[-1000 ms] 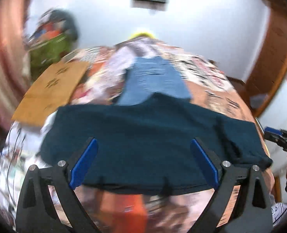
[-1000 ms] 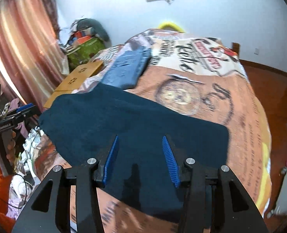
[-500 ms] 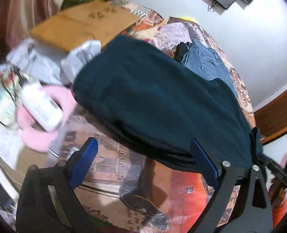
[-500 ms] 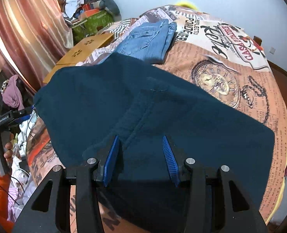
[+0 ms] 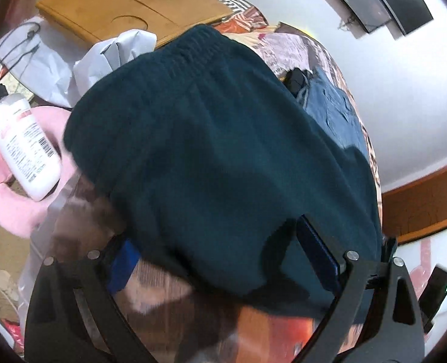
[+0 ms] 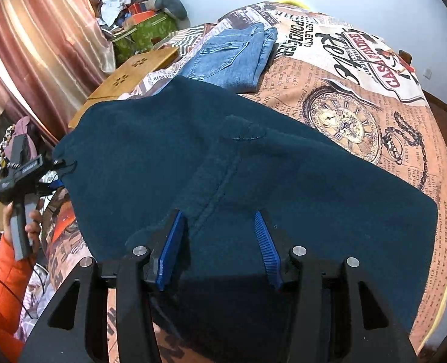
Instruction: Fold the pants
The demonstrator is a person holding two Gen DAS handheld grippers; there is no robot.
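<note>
Dark teal pants (image 6: 223, 166) lie spread across the printed bedspread (image 6: 359, 96), waistband toward the left edge (image 5: 193, 45). My left gripper (image 5: 220, 260) is open at the pants' near edge by the waist end, and the cloth hangs over its jaws. It also shows in the right wrist view (image 6: 50, 178), at the pants' left corner. My right gripper (image 6: 217, 242) is open, with its blue pads just above the cloth near the centre seam.
Folded blue jeans (image 6: 235, 57) lie beyond the pants. A wooden lap tray (image 5: 126, 9) sits at the bed's left edge. A white bottle (image 5: 23, 145) rests on a pink cushion (image 5: 8, 199), with white paper (image 5: 108, 57) and cables beside it.
The left gripper has moved in close to the pants' waist end, and cloth now lies over its jaws. The right gripper has dropped lower over the pants, still open.
</note>
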